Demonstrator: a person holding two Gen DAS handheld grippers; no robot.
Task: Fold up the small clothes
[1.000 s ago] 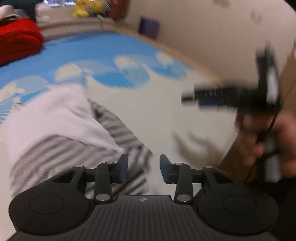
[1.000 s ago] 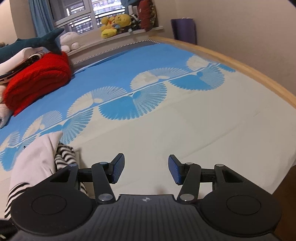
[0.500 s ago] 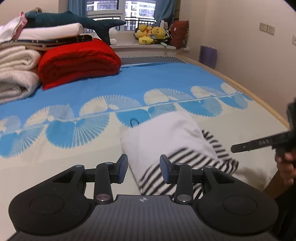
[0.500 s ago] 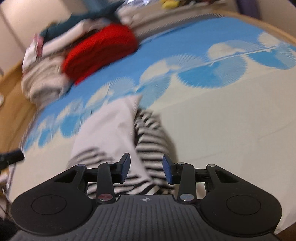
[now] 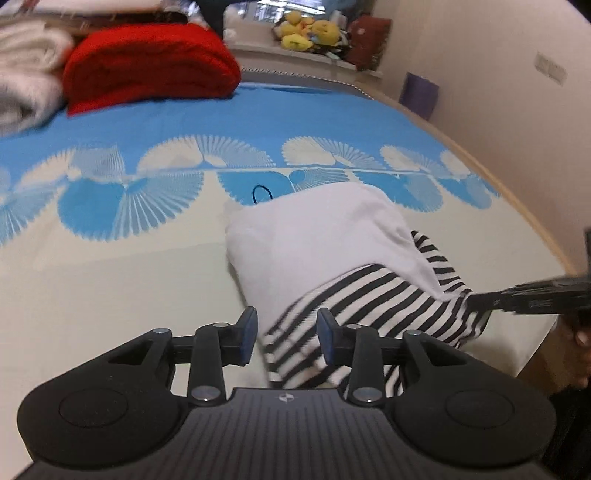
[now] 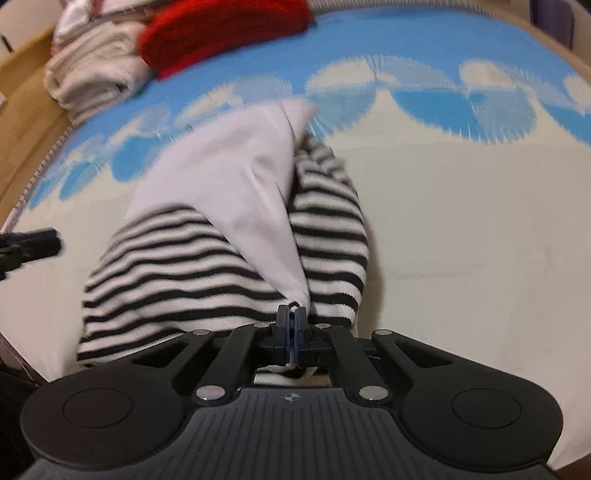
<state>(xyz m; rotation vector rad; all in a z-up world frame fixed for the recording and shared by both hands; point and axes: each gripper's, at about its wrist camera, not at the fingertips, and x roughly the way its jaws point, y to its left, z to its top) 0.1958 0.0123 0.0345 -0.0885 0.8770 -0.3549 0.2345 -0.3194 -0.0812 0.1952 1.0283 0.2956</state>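
Observation:
A small garment (image 5: 332, 258), part plain white and part black-and-white striped, lies crumpled on the bed near its front edge; it also shows in the right wrist view (image 6: 229, 229). My left gripper (image 5: 286, 332) is open, its jaws on either side of the striped near-left edge, not closed on it. My right gripper (image 6: 292, 325) is shut on the garment's near edge where white and striped cloth meet. The right gripper also shows at the right of the left wrist view (image 5: 532, 295), touching the striped corner.
The bed has a cream and blue fan-patterned sheet (image 5: 129, 258). A red folded blanket (image 5: 147, 70) and white towels (image 5: 26, 74) sit at the far left. Plush toys (image 5: 310, 29) line the windowsill. A wooden bed rim (image 5: 535, 221) and wall run along the right.
My right gripper came down onto the garment's near edge and shut on it. My left gripper moved closer, its open jaws now straddling the striped edge.

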